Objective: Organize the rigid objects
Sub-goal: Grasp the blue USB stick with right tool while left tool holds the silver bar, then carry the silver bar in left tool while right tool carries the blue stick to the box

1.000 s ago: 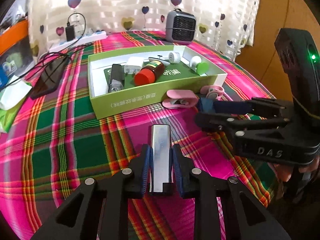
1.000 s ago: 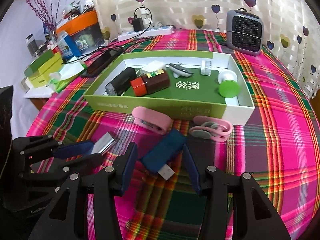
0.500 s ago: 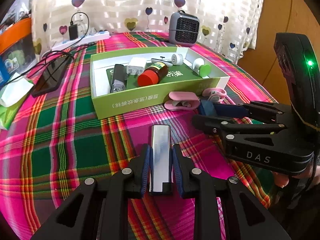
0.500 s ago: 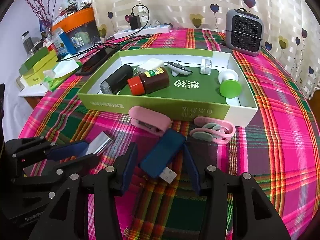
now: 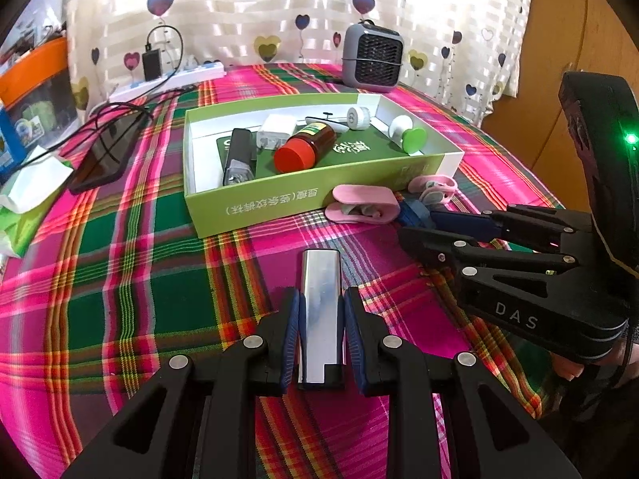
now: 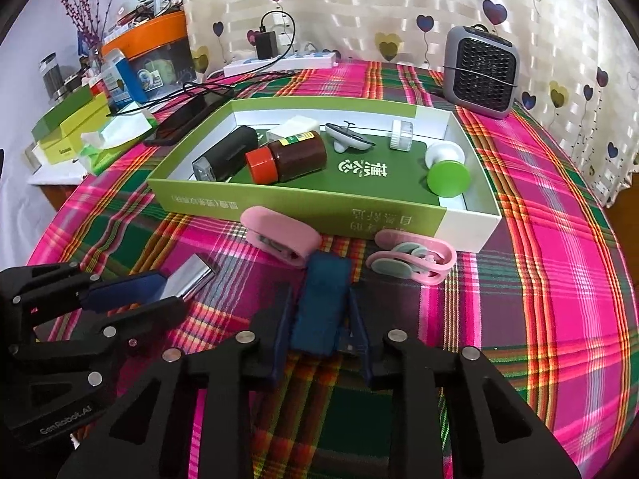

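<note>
Left claw (image 5: 321,329) clamps silver lighter (image 5: 322,311), lower centre. Right claw (image 6: 321,315) has just closed onto blue stick (image 6: 321,303); its plug end is hidden. Only the right view shows shelf boxes (image 6: 70,123), upper left.

a round worktop (image 6: 559,239) under pink-and-green plaid cloth. far behind hangs a pale curtain (image 6: 359,0) dotted with hearts. right, a brown wooden wall (image 5: 559,40); left, a white wall (image 6: 24,80) and a cluttered side shelf (image 6: 52,171).
</note>
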{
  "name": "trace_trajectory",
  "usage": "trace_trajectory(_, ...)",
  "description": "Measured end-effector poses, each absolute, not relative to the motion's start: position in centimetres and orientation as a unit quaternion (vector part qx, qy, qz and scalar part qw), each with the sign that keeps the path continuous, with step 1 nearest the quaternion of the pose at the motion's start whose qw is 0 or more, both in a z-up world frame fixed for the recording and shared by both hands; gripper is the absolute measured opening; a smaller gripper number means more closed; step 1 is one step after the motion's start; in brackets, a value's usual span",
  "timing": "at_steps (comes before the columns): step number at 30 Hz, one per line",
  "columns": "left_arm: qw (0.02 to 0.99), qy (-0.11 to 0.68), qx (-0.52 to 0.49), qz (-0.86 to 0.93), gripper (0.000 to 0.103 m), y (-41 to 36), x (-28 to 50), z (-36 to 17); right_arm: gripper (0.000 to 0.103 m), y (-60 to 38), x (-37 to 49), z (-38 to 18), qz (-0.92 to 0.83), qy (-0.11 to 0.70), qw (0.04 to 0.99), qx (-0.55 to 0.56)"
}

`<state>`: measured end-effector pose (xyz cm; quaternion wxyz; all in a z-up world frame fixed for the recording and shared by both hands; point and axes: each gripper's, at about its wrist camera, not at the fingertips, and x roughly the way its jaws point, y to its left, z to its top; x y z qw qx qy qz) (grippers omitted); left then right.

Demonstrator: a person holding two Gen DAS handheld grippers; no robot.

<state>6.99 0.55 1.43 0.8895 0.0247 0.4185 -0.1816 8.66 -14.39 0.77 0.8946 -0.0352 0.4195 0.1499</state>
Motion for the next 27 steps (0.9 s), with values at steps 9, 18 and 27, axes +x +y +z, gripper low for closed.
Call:
trace_trajectory(9, 0.889, 0.42, 0.019, -0.179, 0.022, 0.64, 7.08, 1.46, 0.027, -14.29, 8.26, 0.88, 0.154, 0.416, 0.895, -0.036)
trace_trajectory(18, 0.891, 0.418, 0.018, -0.179, 0.022, 0.76, 7.08, 1.56, 0.026, -14.3, 8.15, 0.99, 0.157, 0.412, 0.897, -0.033)
trace_trajectory(27, 0.893, 0.414, 0.012, -0.179, 0.022, 0.83, 6.94, 1.96, 0.024, -14.4, 7.82, 1.31, 0.158, 0.405, 0.9, -0.032)
